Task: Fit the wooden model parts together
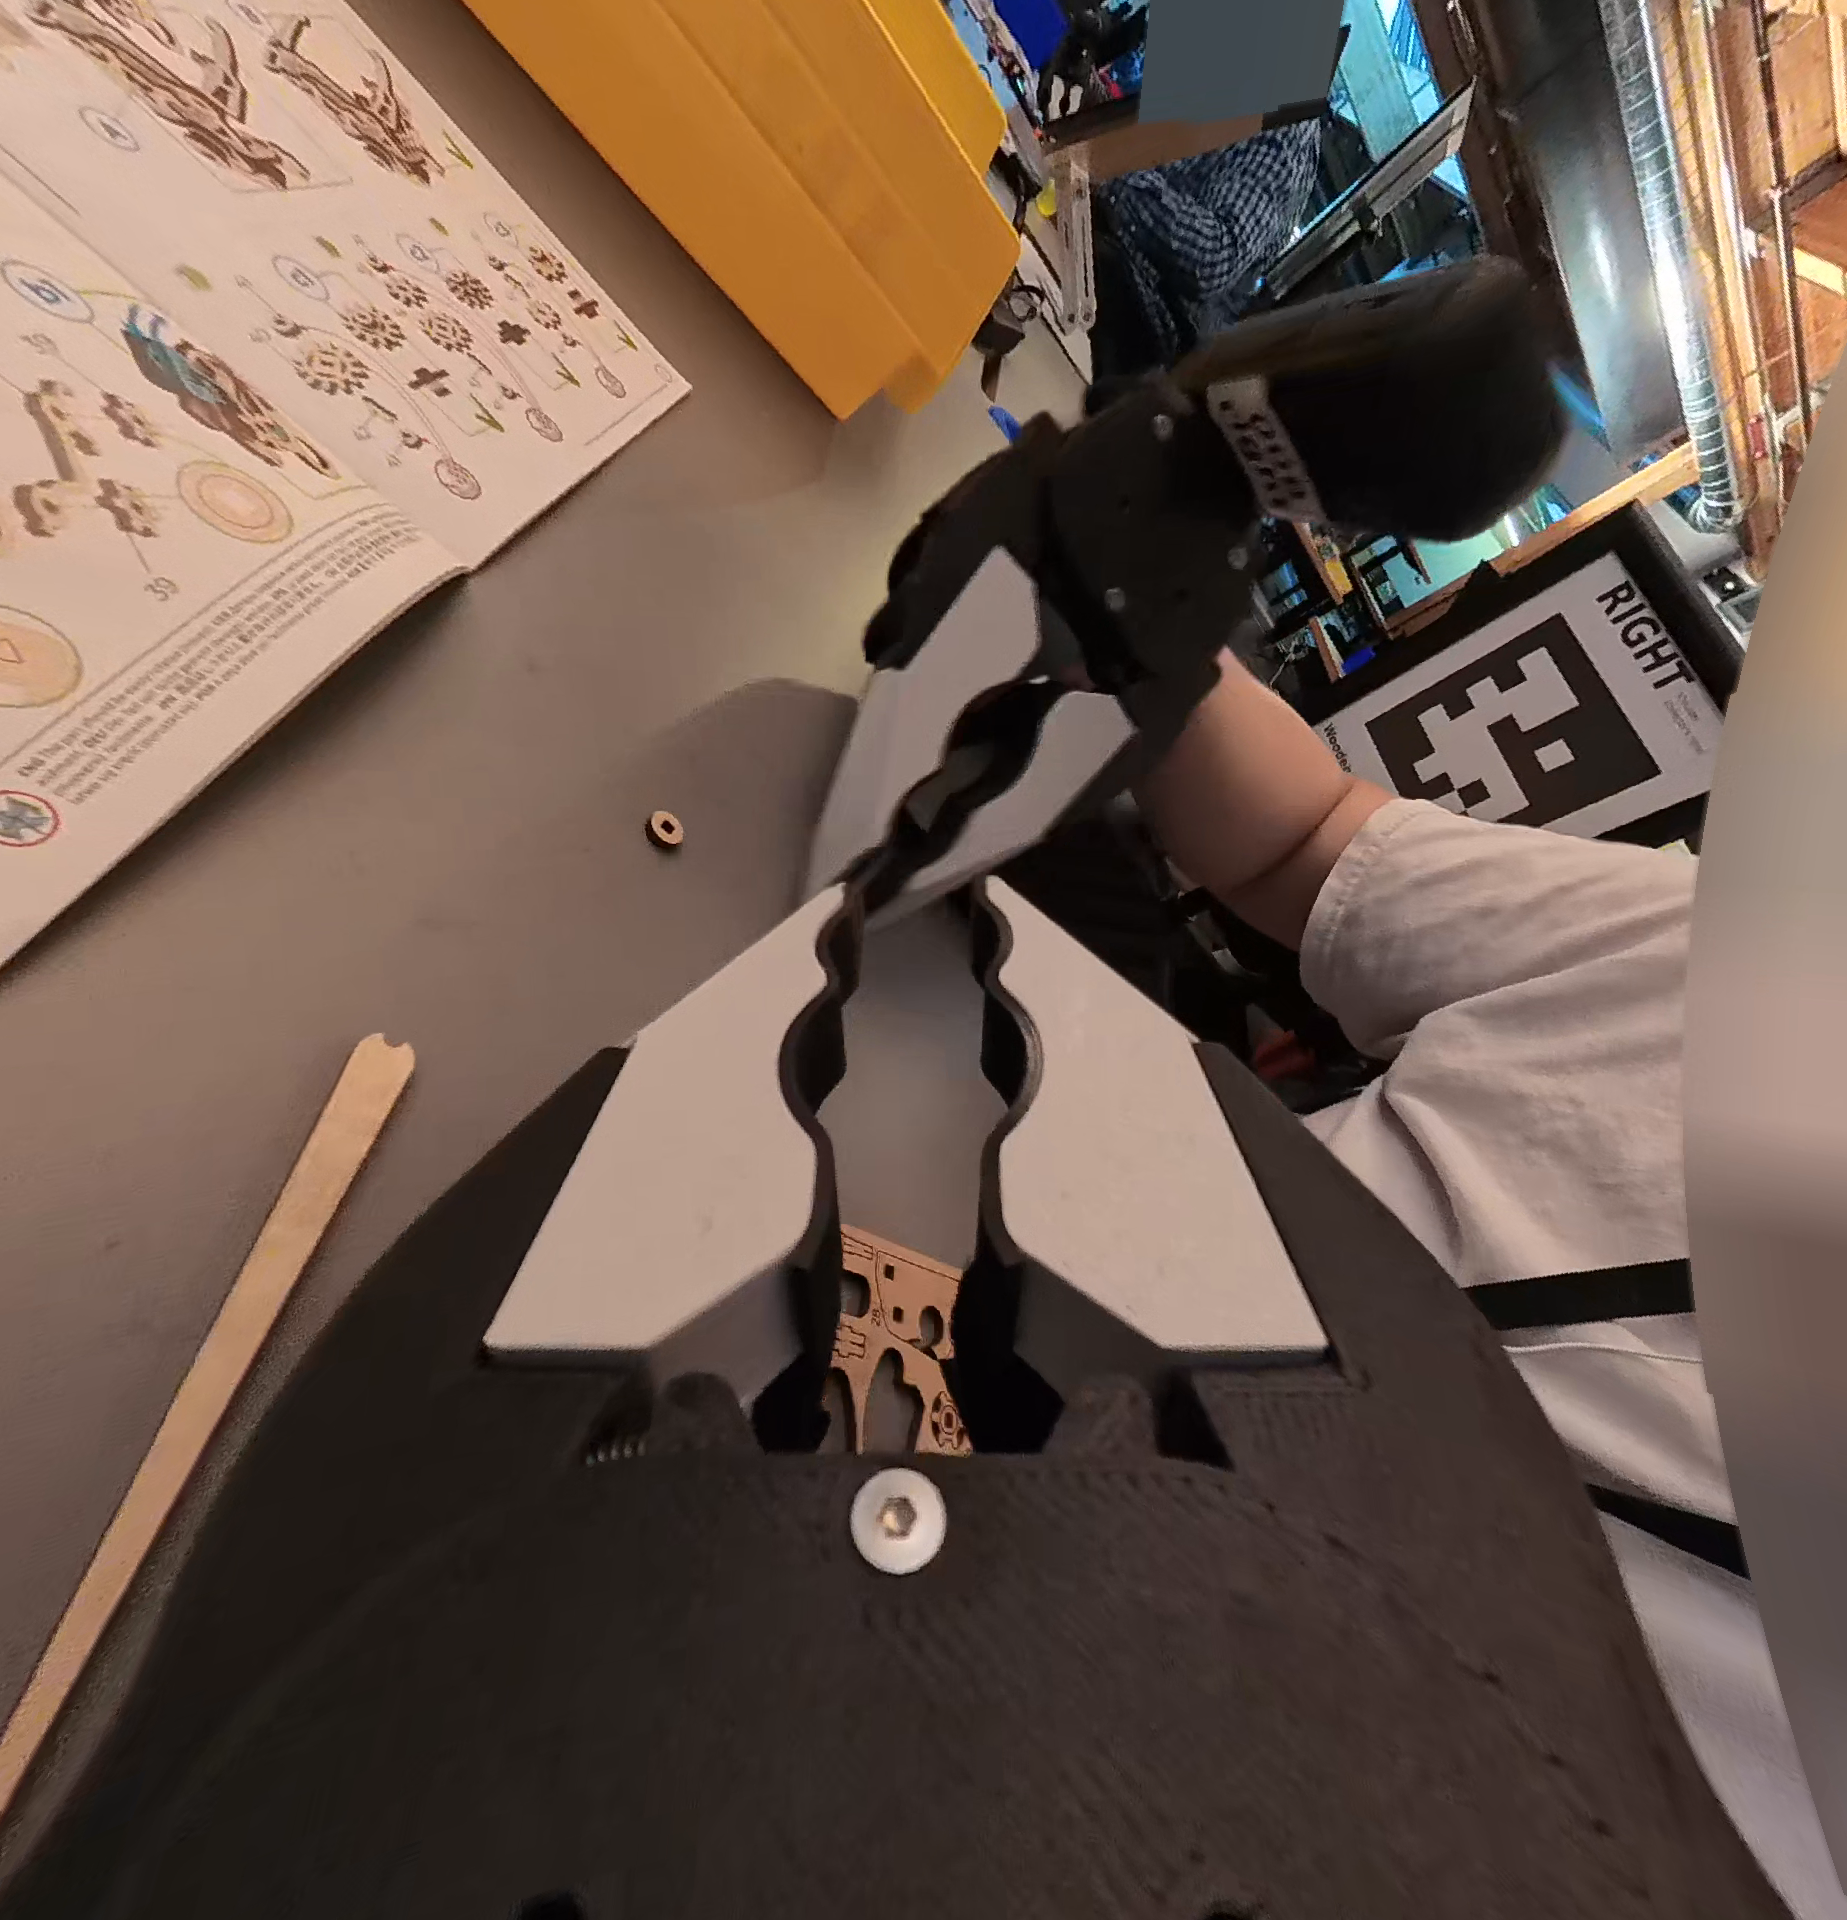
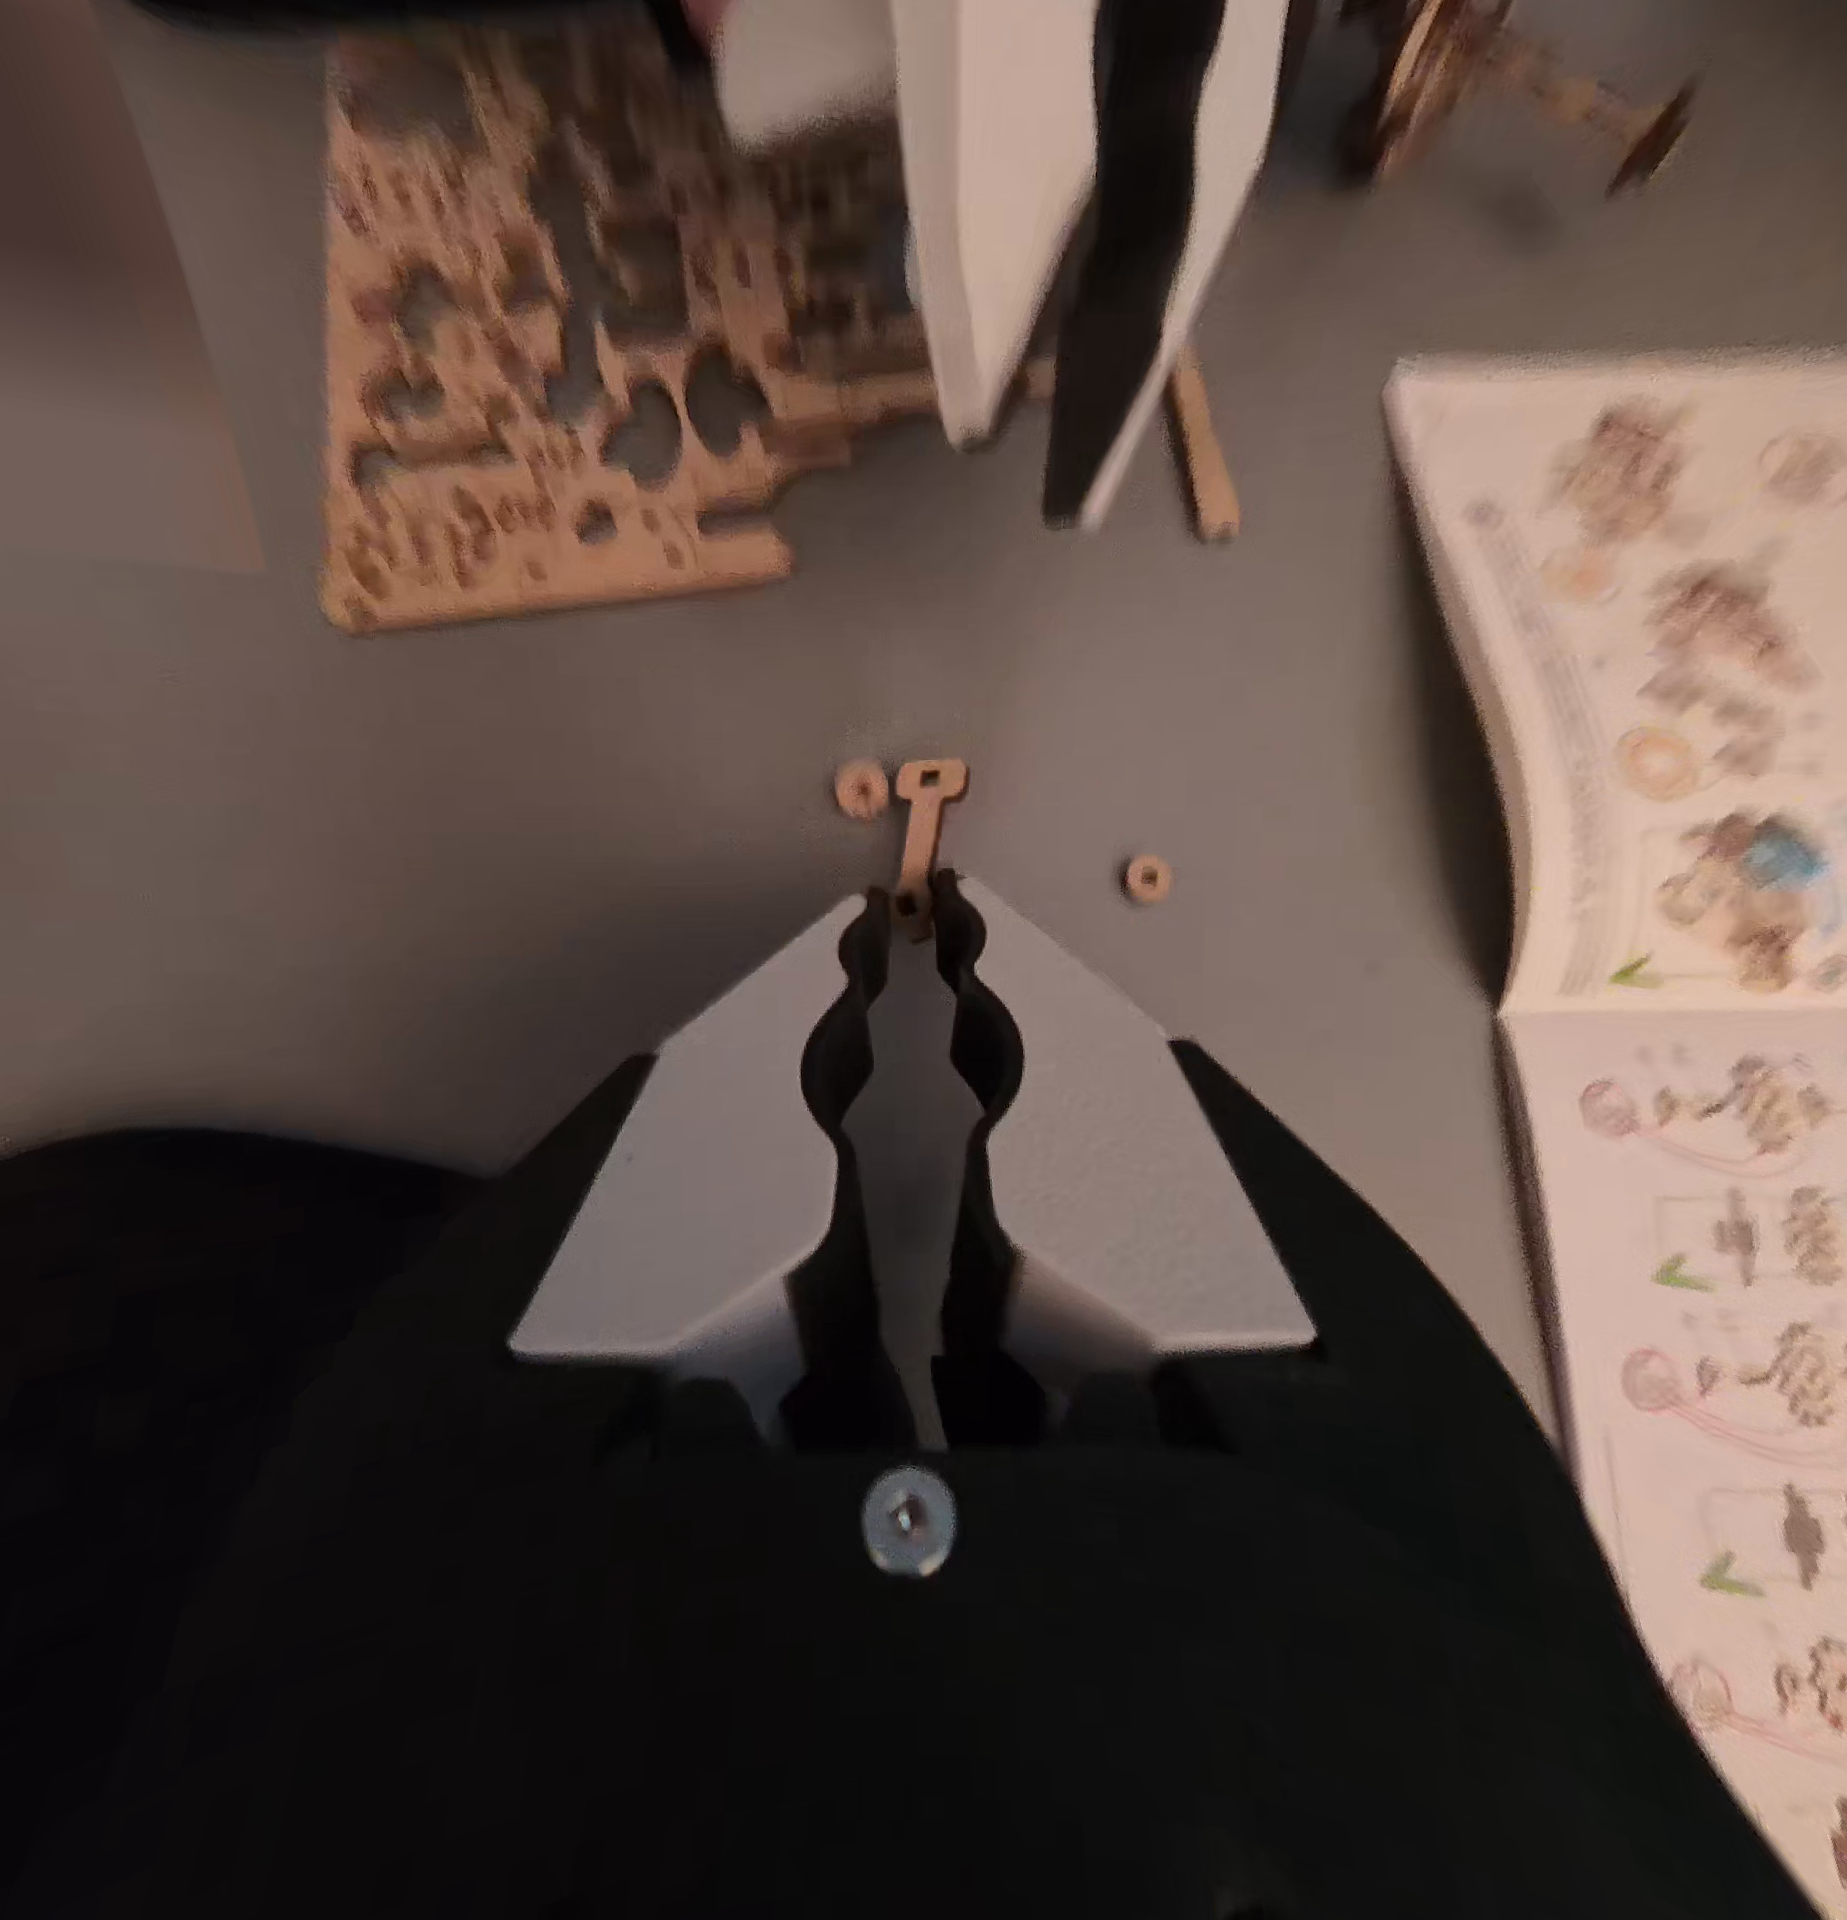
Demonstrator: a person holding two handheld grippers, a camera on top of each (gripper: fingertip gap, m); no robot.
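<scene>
Right gripper (image 2: 921, 902) is pinched on a thin T-shaped wooden strip (image 2: 924, 831), caught only at its near end, so most of the strip sticks out ahead of the tips over the grey table (image 2: 483, 831). Left gripper (image 1: 914, 904) shows a narrow gap between its tips with nothing seen between them; whether it is loosely closed or partly open I cannot tell. In the left wrist view, the right gripper's tips sit touching or just in front of them.

Risk, as I judge it: with so shallow a hold, the strip could swivel or slip out if it is pushed against another part, and so slender a piece might snap.

Two small wooden rings (image 2: 861, 790) lie just ahead of the right tips, one on each side. A punched wooden sheet (image 2: 545, 416) lies farther ahead to the left, and an open instruction booklet (image 2: 1677, 935) to the right.

Much of the right wrist view is smeared, so a wooden assembly (image 2: 1501, 94) at the far right cannot be made out. Under the left gripper, only a sliver of patterned wood (image 1: 898, 1340) shows.
</scene>
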